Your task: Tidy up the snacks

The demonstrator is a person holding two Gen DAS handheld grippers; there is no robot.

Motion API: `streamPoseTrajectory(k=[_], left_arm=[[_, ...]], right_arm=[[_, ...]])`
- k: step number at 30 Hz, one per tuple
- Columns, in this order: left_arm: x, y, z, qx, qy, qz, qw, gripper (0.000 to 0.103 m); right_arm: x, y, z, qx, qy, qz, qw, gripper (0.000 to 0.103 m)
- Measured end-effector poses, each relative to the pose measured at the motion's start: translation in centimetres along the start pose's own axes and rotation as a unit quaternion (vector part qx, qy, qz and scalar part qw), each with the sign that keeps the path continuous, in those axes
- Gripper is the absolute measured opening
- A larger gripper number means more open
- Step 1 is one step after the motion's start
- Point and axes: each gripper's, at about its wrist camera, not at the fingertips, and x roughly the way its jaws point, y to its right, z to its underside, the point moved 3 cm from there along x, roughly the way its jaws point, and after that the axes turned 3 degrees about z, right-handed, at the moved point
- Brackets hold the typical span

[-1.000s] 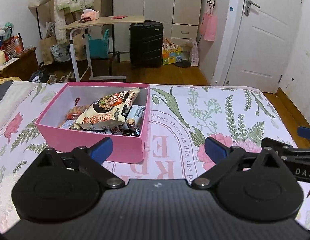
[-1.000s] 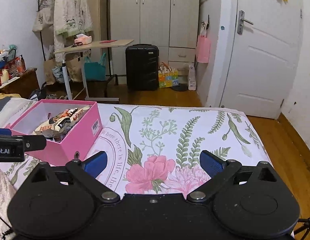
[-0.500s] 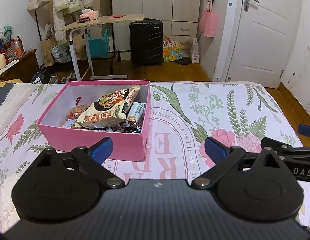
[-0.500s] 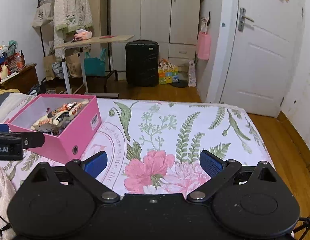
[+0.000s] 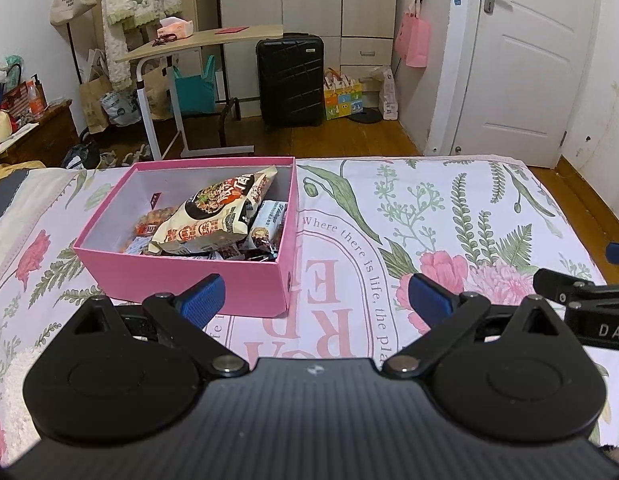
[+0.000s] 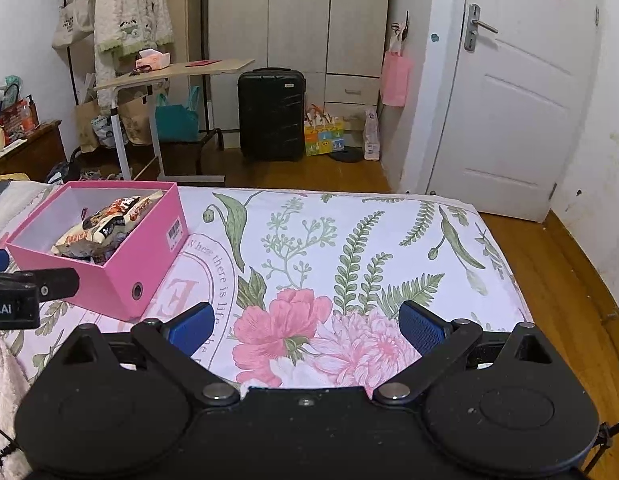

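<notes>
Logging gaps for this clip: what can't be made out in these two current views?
- Snacks under the large noodle packet in the pink box: covered by it in the left wrist view, by the box wall in the right.
- Barcode label text: too small.
- Right gripper: cut off by the left wrist view's edge.
- Bed near both grippers: hidden by their bodies.

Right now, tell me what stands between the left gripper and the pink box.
Nothing visible does. The left gripper, jaws open and empty, faces the pink box across bare floral bedsheet. The right gripper is off to the side.
</notes>
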Motion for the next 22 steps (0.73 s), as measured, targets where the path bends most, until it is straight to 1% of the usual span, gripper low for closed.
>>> streamPoseTrajectory(k=[7,11,22], left_arm=[[-0.05,0.07,0.12,0.000,-0.001,-0.004,1.0000,0.100],[-0.04,0.00,0.14,-0.011,0.001,-0.003,0.9999,0.100],[0.07,0.06,0.41,-0.006,-0.002,-0.007,1.0000,0.100]], right_arm=[[0.23,0.04,-0.05,0.000,-0.001,0.000,1.000,0.100],[0.35,0.09,-0.14,0.000,-0.003,0.000,1.000,0.100],[0.44,0.13,-0.02,0.000,-0.003,0.003,1.000,0.100]])
